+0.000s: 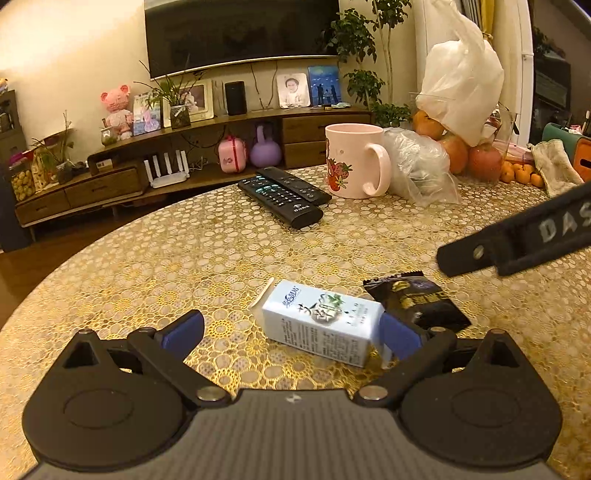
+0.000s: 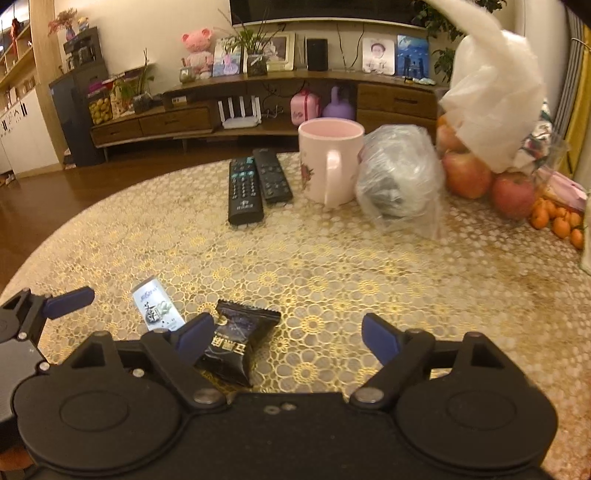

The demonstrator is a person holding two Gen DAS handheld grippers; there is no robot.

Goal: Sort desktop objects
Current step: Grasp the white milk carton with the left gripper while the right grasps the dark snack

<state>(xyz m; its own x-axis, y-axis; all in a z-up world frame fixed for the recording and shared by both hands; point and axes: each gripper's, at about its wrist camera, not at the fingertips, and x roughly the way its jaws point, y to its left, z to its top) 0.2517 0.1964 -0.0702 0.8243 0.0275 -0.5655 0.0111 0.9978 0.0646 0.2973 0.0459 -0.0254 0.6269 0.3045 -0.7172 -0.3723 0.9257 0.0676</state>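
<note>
Gold floral lace covers the round counter (image 1: pixel 207 251), and behind it a living room shows a low wooden TV cabinet (image 1: pixel 110 177) under a wall-mounted television (image 1: pixel 240 29). Toward the far side of the counter lie two black remote controls (image 1: pixel 284 199) side by side, a pink mug (image 1: pixel 351 158) with a strawberry print, a crumpled clear plastic bag (image 1: pixel 421 166), and apples (image 2: pixel 469 173) and small oranges (image 2: pixel 557 221) beneath a white bag (image 1: pixel 461 81).

Near the front edge, a small white drink carton (image 1: pixel 321 321) lies on its side, just beside a black snack packet (image 2: pixel 236 343). The left tongs (image 1: pixel 291 336) are spread wide and empty, the carton between them close to the right-hand pad. The right tongs (image 2: pixel 288 341) also stand spread and empty, the packet sitting against their left-hand pad rather than centred.

The step in hand looks like a paired pickup. To do it well, each tool should probably shift sideways until its item sits midway between the pads before closing. The carton would take a firm squeeze across its flat long faces; the packet is thin and slippery, so pinching its puffed middle low against the lace seems safer than catching a crimped end. With the two items nearly touching, closing one pair carelessly could nudge the other's target.
</note>
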